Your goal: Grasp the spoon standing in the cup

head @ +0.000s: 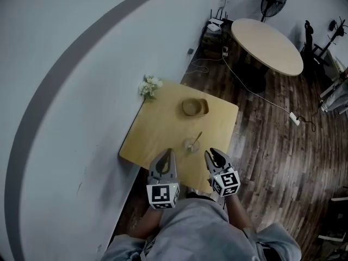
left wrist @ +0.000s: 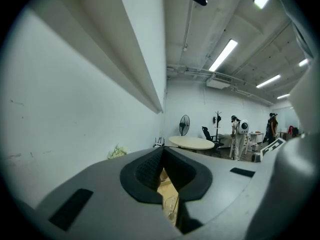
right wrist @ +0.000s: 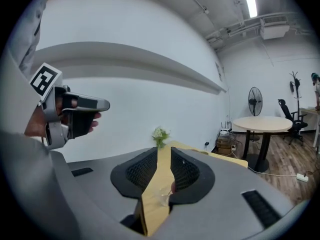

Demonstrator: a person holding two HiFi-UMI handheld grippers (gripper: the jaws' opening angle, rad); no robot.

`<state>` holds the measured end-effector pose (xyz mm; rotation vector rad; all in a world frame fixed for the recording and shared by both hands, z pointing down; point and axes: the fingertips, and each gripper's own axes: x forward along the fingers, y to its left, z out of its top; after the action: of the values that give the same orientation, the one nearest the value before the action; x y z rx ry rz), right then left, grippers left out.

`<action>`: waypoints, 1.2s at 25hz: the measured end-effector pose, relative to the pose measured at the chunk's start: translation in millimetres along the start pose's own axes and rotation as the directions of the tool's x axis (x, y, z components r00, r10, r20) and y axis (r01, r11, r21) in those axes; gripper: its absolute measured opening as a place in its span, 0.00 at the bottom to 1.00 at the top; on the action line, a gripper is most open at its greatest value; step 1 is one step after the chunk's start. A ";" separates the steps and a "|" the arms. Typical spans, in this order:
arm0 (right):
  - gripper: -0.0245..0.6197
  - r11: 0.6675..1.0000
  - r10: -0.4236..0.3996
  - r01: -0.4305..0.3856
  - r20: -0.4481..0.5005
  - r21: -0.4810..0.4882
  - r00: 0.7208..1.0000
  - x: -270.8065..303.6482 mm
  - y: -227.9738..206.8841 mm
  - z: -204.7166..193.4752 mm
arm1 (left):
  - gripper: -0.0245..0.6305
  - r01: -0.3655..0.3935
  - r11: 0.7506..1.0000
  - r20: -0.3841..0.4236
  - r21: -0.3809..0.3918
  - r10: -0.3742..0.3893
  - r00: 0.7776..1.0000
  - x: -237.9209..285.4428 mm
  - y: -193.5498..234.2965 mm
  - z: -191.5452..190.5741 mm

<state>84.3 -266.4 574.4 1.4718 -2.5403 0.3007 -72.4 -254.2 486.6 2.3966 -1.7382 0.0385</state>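
— Condition of the left tongs [head: 166, 153] and the right tongs [head: 216, 153]?
— The left tongs were closed, their pad tips meeting, with nothing between them. The right tongs stood partly open, with a clear gap between the pads, and gripped nothing.
— Location of the spoon [head: 197, 139]?
— It stood leaning in the clear cup [head: 191, 145], handle tilted toward the far right. The cup sat on the square wooden table [head: 157, 126] near its front edge, just ahead of the two tongs and between them. Neither touched it. The cup showed through the gap of the right tongs.
— Other items noted?
— A wooden bowl [head: 194, 107] sat farther back on the same table, well apart from the cup. A small bunch of flowers [head: 149, 85] stood at the far left corner, against the white wall [head: 81, 91]. Beyond were a round table [head: 266, 45] and a standing fan [head: 273, 0] on the wood floor [head: 272, 145].
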 end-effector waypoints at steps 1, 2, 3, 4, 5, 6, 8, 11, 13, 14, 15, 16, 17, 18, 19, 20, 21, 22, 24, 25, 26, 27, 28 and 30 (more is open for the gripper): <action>0.16 1.000 0.018 -0.017 -0.018 0.004 1.000 7.2 -4.0 -6.2 | 0.04 -0.011 1.000 -0.001 0.001 0.011 1.000 5.6 0.3 0.1; 0.16 0.999 0.034 -0.034 -0.037 0.011 0.999 13.6 -7.7 -12.6 | 0.04 -0.019 1.000 -0.003 0.003 0.019 1.000 10.4 -0.5 -0.2; 0.16 0.999 0.049 -0.048 -0.056 0.020 0.997 19.4 -11.0 -19.0 | 0.04 -0.025 1.000 -0.007 0.006 0.025 1.000 14.3 -1.8 -0.8; 0.17 0.998 0.063 -0.061 -0.073 0.029 0.995 24.7 -14.1 -25.0 | 0.04 -0.031 0.999 -0.013 0.010 0.031 0.999 17.5 -3.1 -1.7; 0.17 0.997 0.073 -0.071 -0.087 0.036 0.994 29.4 -17.4 -30.1 | 0.04 -0.038 0.999 -0.019 0.015 0.038 0.999 20.2 -4.1 -2.4; 0.17 0.996 0.082 -0.079 -0.097 0.041 0.992 33.8 -20.9 -33.9 | 0.04 -0.047 0.999 -0.025 0.019 0.047 0.999 22.6 -5.0 -2.5; 0.18 0.994 0.101 -0.096 -0.110 0.051 0.989 42.3 -27.4 -38.6 | 0.04 -0.068 0.997 -0.033 0.025 0.069 0.997 26.5 -5.4 -1.5; 0.20 0.989 0.130 -0.121 -0.129 0.081 0.983 56.4 -34.0 -46.8 | 0.04 -0.105 0.994 -0.046 0.034 0.106 0.993 29.0 -0.3 -2.9; 0.21 0.987 0.142 -0.129 -0.140 0.099 0.980 64.7 -38.5 -51.7 | 0.04 -0.130 0.991 -0.056 0.039 0.132 0.990 29.0 4.2 -4.9; 0.21 0.986 0.146 -0.132 -0.145 0.104 0.979 68.7 -40.8 -53.8 | 0.04 -0.143 0.989 -0.063 0.041 0.145 0.987 28.8 6.6 -6.1; 0.22 0.985 0.150 -0.134 -0.152 0.108 0.977 72.8 -42.8 -56.3 | 0.04 -0.155 0.987 -0.070 0.041 0.158 0.985 28.5 8.9 -7.7; 0.22 0.984 0.153 -0.136 -0.159 0.112 0.975 76.8 -44.6 -59.1 | 0.04 -0.167 0.985 -0.076 0.040 0.169 0.983 28.0 11.0 -9.8; 0.22 0.983 0.157 -0.139 -0.165 0.117 0.974 80.5 -46.3 -61.9 | 0.04 -0.177 0.984 -0.083 0.039 0.179 0.980 27.5 12.5 -12.1; 0.22 0.983 0.161 -0.141 -0.172 0.121 0.972 84.0 -47.9 -64.3 | 0.04 -0.185 0.982 -0.089 0.038 0.188 0.978 27.0 13.2 -14.2; 0.22 0.982 0.165 -0.144 -0.177 0.124 0.970 87.6 -49.6 -66.5 | 0.04 -0.192 0.981 -0.095 0.038 0.195 0.976 26.8 13.4 -15.8; 0.22 0.981 0.170 -0.148 -0.183 0.125 0.968 91.5 -51.0 -68.8 | 0.04 -0.199 0.979 -0.101 0.038 0.202 0.974 26.7 13.5 -17.2; 0.22 0.980 0.175 -0.153 -0.190 0.126 0.966 95.9 -51.8 -71.5 | 0.04 -0.207 0.978 -0.106 0.037 0.209 0.972 26.5 14.0 -18.9; 0.22 0.979 0.182 -0.159 -0.196 0.127 0.964 100.5 -52.0 -74.6 | 0.04 -0.215 0.976 -0.112 0.036 0.217 0.970 26.1 15.0 -20.8; 0.23 0.977 0.197 -0.173 -0.213 0.127 0.957 108.6 -51.1 -81.5 | 0.04 -0.231 0.972 -0.123 0.034 0.233 0.965 24.9 17.1 -23.9; 0.23 0.976 0.203 -0.178 -0.221 0.127 0.954 111.9 -50.6 -84.9 | 0.04 -0.238 0.971 -0.127 0.034 0.241 0.962 24.2 18.3 -24.8; 0.23 0.975 0.208 -0.183 -0.227 0.127 0.951 115.0 -50.1 -88.1 | 0.04 -0.246 0.969 -0.130 0.035 0.248 0.960 23.8 19.9 -25.6; 0.23 0.974 0.212 -0.186 -0.233 0.128 0.949 117.9 -49.6 -91.2 | 0.04 -0.254 0.967 -0.132 0.036 0.256 0.958 23.4 21.8 -26.3; 0.23 0.973 0.216 -0.189 -0.239 0.130 0.947 120.5 -49.0 -94.4 | 0.04 -0.261 0.965 -0.133 0.038 0.264 0.955 23.1 23.9 -26.6; 0.23 0.972 0.224 -0.195 -0.253 0.134 0.941 123.8 -47.5 -100.8 | 0.04 -0.276 0.960 -0.134 0.040 0.279 0.951 21.9 27.1 -26.4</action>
<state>71.4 -365.3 707.8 1.1043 -2.4919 0.6323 -88.8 -278.7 518.9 2.0873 -1.9997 0.2550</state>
